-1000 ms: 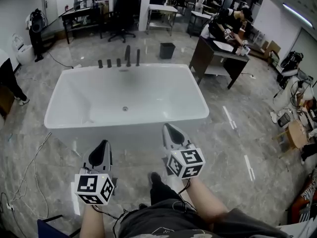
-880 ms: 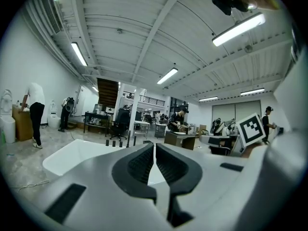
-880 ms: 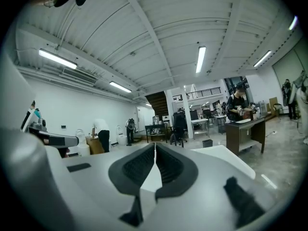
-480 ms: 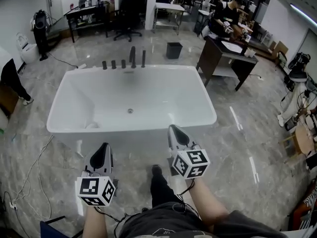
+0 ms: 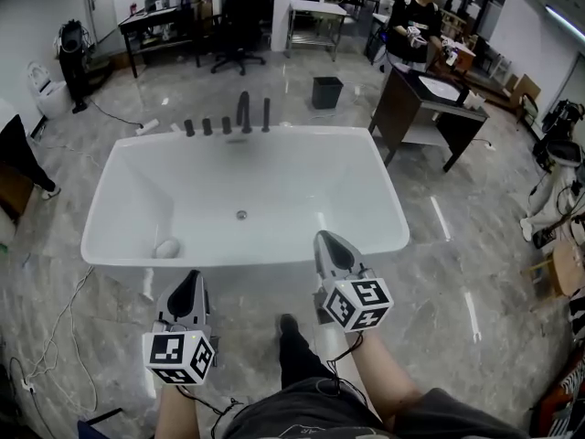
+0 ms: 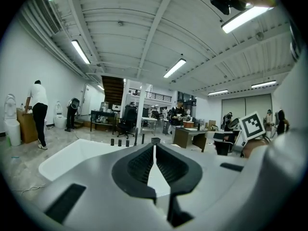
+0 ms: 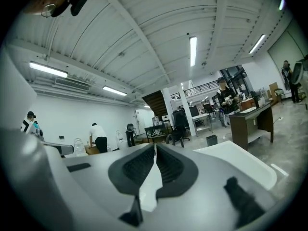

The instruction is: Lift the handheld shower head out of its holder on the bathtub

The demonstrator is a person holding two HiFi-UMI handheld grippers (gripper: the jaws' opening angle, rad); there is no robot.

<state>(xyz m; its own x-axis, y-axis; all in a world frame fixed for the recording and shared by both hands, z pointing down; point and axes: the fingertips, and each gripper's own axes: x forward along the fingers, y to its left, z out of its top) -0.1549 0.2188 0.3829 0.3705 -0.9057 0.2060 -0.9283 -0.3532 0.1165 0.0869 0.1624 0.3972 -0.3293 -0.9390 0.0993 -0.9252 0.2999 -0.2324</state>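
A white freestanding bathtub [image 5: 393,231] fills the middle of the head view. On the floor behind its far rim stands a row of dark fittings: three short knobs [image 5: 207,126], a taller spout [image 5: 243,111] and a slim upright rod, the handheld shower [image 5: 266,114]. The same row shows small in the left gripper view, with the shower [image 6: 143,138] at its right end. My left gripper [image 5: 189,277] is shut and empty, short of the near rim. My right gripper [image 5: 326,238] is shut and empty, its tips over the near rim. Both are far from the fittings.
A small pale rounded object [image 5: 165,248] lies inside the tub near the left end, and the drain [image 5: 241,215] sits mid-floor. A dark desk [image 5: 430,108] with a person [image 5: 416,16] stands back right, a black bin [image 5: 327,91] behind the tub. Cables [image 5: 55,337] trail on the left floor.
I have come closer to the tub. Both grippers have advanced toward its near rim, and the right one now reaches over it. Both stay shut.
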